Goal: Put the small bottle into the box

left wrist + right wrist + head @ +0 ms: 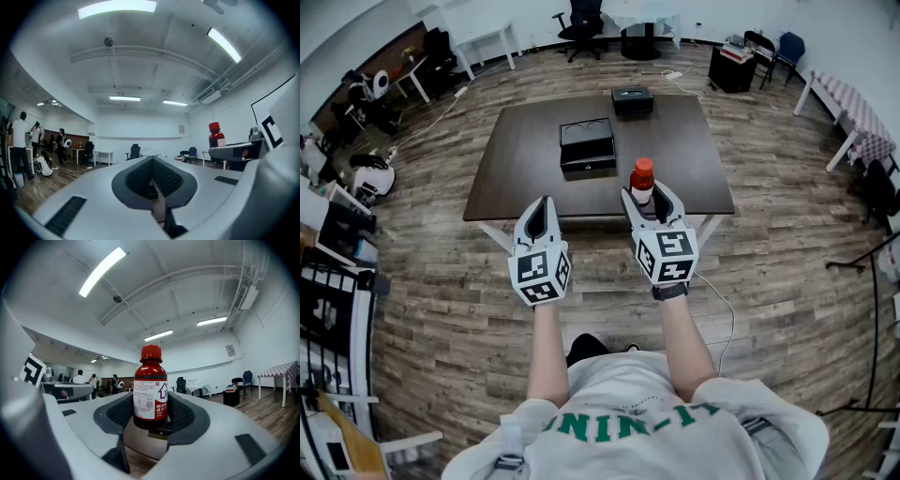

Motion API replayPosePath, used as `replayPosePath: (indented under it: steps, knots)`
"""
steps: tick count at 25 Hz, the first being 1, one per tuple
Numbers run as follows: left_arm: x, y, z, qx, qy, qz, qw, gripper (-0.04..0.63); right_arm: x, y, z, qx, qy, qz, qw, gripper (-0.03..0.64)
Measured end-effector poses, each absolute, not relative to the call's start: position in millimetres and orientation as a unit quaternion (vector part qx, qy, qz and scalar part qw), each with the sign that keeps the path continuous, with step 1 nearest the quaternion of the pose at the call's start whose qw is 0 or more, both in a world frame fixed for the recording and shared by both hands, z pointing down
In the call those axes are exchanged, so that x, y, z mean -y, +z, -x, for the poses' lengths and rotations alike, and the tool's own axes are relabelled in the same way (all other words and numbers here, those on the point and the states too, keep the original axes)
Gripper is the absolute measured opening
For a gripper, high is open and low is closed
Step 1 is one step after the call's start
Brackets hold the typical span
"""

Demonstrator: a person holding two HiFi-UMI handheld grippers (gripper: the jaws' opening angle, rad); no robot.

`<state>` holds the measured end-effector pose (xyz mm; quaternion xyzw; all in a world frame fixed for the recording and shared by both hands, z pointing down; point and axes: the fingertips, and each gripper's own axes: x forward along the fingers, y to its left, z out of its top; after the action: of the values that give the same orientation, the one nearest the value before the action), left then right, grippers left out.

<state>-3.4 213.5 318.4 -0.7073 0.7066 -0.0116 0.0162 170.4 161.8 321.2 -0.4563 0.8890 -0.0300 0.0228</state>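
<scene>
A small dark-red bottle point(642, 177) with a red cap and a white label stands upright between the jaws of my right gripper point(645, 201), which is shut on it. In the right gripper view the bottle point(150, 390) fills the middle, with the pads point(183, 414) pressing its lower body. My left gripper point(539, 212) hangs beside it, shut and holding nothing. Both grippers are held in the air in front of the near edge of the dark table point(520, 164). A black box point(587, 145) lies on the table beyond them. The bottle point(216, 136) also shows at the right of the left gripper view.
A second, smaller black box point(632, 98) sits at the table's far edge. Wooden floor surrounds the table. Office chairs point(584, 21) and white tables stand at the back, with shelving point(328, 309) at the left. A cable point(724, 309) runs across the floor by my right arm. People point(21, 140) stand far off.
</scene>
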Motion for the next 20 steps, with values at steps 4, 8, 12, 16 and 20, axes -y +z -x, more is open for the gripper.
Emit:
replayPosePath:
  steps: [4, 8, 12, 16, 20]
  knots:
    - [-201, 318, 2, -0.708, -0.013, 0.706, 0.013, 0.011, -149, 322, -168, -0.894, -0.033, 0.447, 0.026, 0.230]
    - [-175, 321, 8, -0.706, -0.014, 0.708, 0.009, 0.011, -124, 329, -158, -0.895, -0.043, 0.444, 0.026, 0.230]
    - [-133, 332, 22, -0.699, -0.010, 0.715, 0.004, 0.011, -87, 340, -140, -0.894, -0.054, 0.443, 0.023, 0.230]
    - [-65, 331, 41, -0.688, -0.006, 0.726, 0.011, 0.011, -26, 338, -115, -0.895, -0.054, 0.443, 0.022, 0.230]
    - [4, 314, 72, -0.679, -0.008, 0.734, 0.017, 0.011, 33, 318, -85, -0.893, -0.049, 0.447, 0.022, 0.230]
